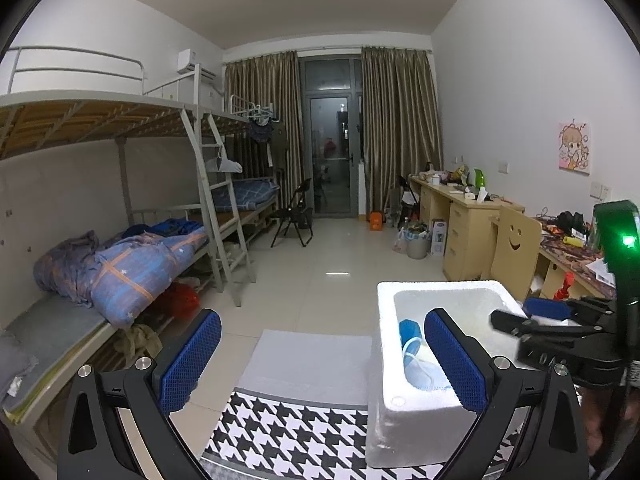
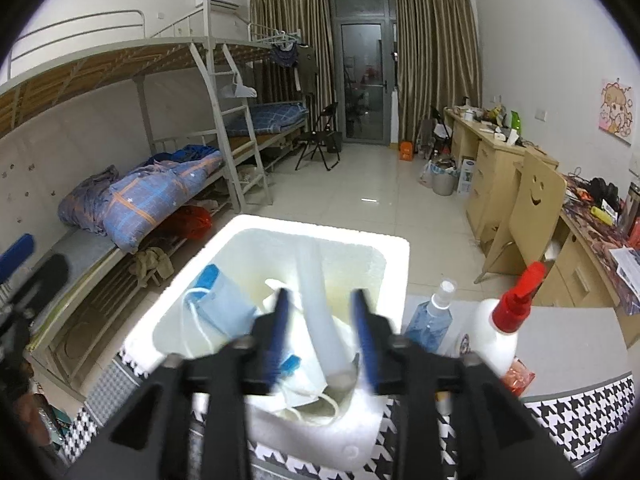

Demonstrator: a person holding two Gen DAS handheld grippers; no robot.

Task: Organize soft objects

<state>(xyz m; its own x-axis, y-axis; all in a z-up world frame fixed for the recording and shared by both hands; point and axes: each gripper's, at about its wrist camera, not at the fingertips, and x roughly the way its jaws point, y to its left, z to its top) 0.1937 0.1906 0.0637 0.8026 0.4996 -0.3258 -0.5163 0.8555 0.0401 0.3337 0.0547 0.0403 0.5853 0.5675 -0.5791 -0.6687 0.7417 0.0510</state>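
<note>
Right wrist view: the right gripper (image 2: 320, 336) hangs over the white foam box (image 2: 396, 252), its fingers (image 2: 280, 320) spread apart with nothing pinched; a white soft piece (image 2: 308, 376) lies loose in the box below the gap, apparently just deposited. A light-blue face mask (image 2: 224, 304) with white ear loops rests against the box's left inner wall, and a pale translucent strip (image 2: 320, 312) runs down the middle of the box. Judged from the contents, several soft objects are already gathered in the box; whether more remain outside cannot be told, since none shows on the houndstooth-covered table (image 2: 592, 404). A clear spray bottle (image 2: 432, 320) and a white bottle with a red nozzle (image 2: 500, 340) stand just beside the box, to its right. Left wrist view: the left gripper (image 1: 320, 360) is held near the box's left side, fingers (image 1: 192, 360) wide apart and empty
</note>
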